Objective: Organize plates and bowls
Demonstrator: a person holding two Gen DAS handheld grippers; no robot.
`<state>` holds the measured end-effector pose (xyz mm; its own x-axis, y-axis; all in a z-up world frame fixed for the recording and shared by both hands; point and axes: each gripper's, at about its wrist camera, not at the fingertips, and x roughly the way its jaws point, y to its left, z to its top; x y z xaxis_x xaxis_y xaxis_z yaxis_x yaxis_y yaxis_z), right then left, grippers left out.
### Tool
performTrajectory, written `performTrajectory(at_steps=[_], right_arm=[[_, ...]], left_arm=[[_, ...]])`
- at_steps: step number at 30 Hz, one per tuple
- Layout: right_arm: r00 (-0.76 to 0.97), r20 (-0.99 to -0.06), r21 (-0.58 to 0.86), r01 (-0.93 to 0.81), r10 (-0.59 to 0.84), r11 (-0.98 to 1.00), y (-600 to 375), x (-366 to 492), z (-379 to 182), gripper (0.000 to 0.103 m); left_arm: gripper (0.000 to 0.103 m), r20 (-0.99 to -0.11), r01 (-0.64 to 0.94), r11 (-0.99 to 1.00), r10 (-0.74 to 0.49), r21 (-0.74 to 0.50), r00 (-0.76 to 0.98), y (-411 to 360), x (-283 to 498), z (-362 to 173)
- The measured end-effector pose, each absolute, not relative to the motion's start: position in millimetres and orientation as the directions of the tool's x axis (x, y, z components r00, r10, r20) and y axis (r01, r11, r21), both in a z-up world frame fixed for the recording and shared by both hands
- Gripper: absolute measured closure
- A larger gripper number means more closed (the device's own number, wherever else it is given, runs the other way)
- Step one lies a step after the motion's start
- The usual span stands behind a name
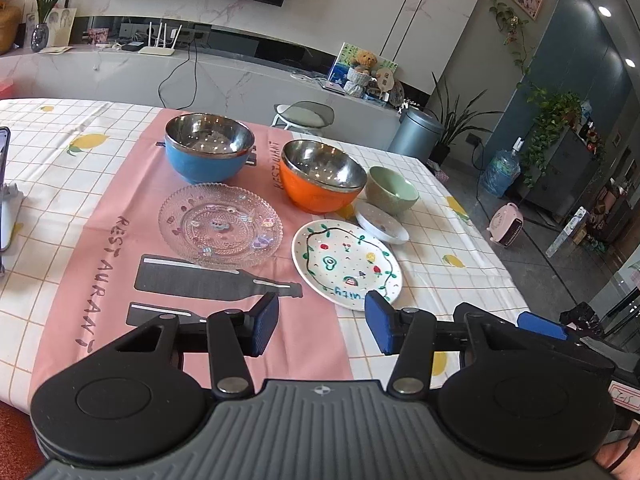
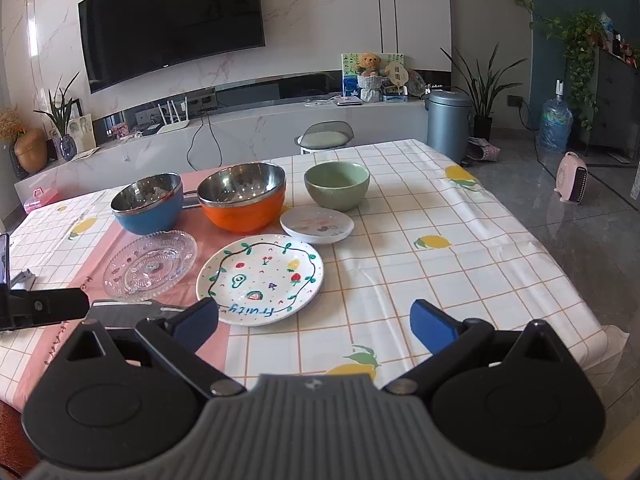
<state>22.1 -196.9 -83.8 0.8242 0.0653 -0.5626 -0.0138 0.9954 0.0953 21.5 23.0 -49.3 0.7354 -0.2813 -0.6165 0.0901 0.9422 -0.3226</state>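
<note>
On the table stand a blue steel-lined bowl [image 1: 209, 152] [image 2: 147, 204], an orange steel-lined bowl [image 1: 322, 176] [image 2: 242, 196] and a green ceramic bowl [image 1: 390, 190] [image 2: 337, 184]. In front lie a clear glass plate [image 1: 220, 225] [image 2: 150, 266], a white fruit-painted plate [image 1: 346, 264] [image 2: 260, 278] and a small white plate [image 1: 382, 222] [image 2: 317, 224]. My left gripper [image 1: 320, 322] is open and empty just before the fruit plate. My right gripper [image 2: 314, 322] is open and empty, above the table's near edge by the fruit plate.
A pink placemat [image 1: 120, 240] covers the checked tablecloth [image 2: 440, 280]. A phone on a stand [image 1: 4, 184] sits at the table's left edge. A stool [image 2: 326, 136], bin [image 2: 448, 124] and small heater [image 2: 572, 178] stand on the floor beyond.
</note>
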Motion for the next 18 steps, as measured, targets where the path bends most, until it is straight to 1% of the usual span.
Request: performTrajectory(at_steps=[1, 2, 3, 5, 8, 9, 10, 11, 13, 14, 16, 18], right_arm=[[0.821, -0.565, 0.102, -0.025, 0.078, 0.995, -195.6, 24.6, -87.7, 0.005], [0.818, -0.568, 0.108, -0.034, 0.089, 0.994, -193.7, 27.2, -91.2, 0.01], [0.812, -0.574, 0.113, -0.043, 0.1, 0.993, -191.5, 30.3, -94.8, 0.012], [0.797, -0.591, 0.129, -0.061, 0.126, 0.99, -186.7, 37.6, -102.0, 0.021], [0.774, -0.611, 0.17, -0.079, 0.168, 0.982, -179.2, 51.0, -111.6, 0.028], [0.767, -0.616, 0.183, -0.085, 0.182, 0.979, -176.3, 55.3, -113.9, 0.029], [0.759, -0.621, 0.195, -0.092, 0.195, 0.976, -173.6, 59.3, -116.4, 0.034], [0.749, -0.627, 0.209, -0.103, 0.214, 0.973, -169.7, 65.1, -118.9, 0.038], [0.733, -0.633, 0.233, -0.126, 0.249, 0.964, -161.5, 77.1, -122.6, 0.041], [0.725, -0.634, 0.246, -0.143, 0.271, 0.959, -156.7, 84.6, -124.9, 0.046], [0.712, -0.633, 0.263, -0.172, 0.304, 0.949, -146.0, 98.6, -127.1, 0.051], [0.701, -0.631, 0.276, -0.196, 0.331, 0.941, -134.8, 113.4, -128.6, 0.051]], left_arm=[[0.05, -0.623, 0.084, 0.949, -0.265, -0.303, 0.736, 22.4, 23.7, -52.6], [0.051, -0.631, 0.074, 0.954, -0.249, -0.291, 0.735, 22.6, 25.8, -55.1], [0.053, -0.639, 0.058, 0.958, -0.232, -0.281, 0.733, 24.0, 28.4, -58.2], [0.055, -0.659, 0.027, 0.962, -0.207, -0.273, 0.723, 28.3, 33.6, -63.8], [0.056, -0.695, -0.025, 0.946, -0.219, -0.323, 0.685, 44.2, 43.6, -75.1], [0.06, -0.706, -0.046, 0.942, -0.215, -0.332, 0.675, 50.0, 46.9, -78.6], [0.063, -0.718, -0.071, 0.941, -0.203, -0.331, 0.665, 56.8, 51.1, -82.8], [0.063, -0.726, -0.091, 0.941, -0.189, -0.327, 0.661, 62.7, 54.6, -85.4], [0.063, -0.732, -0.127, 0.938, -0.162, -0.323, 0.662, 74.8, 61.7, -88.9], [0.063, -0.73, -0.146, 0.933, -0.152, -0.328, 0.666, 80.9, 66.1, -90.0], [0.063, -0.731, -0.186, 0.922, -0.134, -0.34, 0.67, 93.3, 75.0, -91.8], [0.062, -0.728, -0.214, 0.909, -0.126, -0.356, 0.674, 104.9, 85.4, -93.7]])
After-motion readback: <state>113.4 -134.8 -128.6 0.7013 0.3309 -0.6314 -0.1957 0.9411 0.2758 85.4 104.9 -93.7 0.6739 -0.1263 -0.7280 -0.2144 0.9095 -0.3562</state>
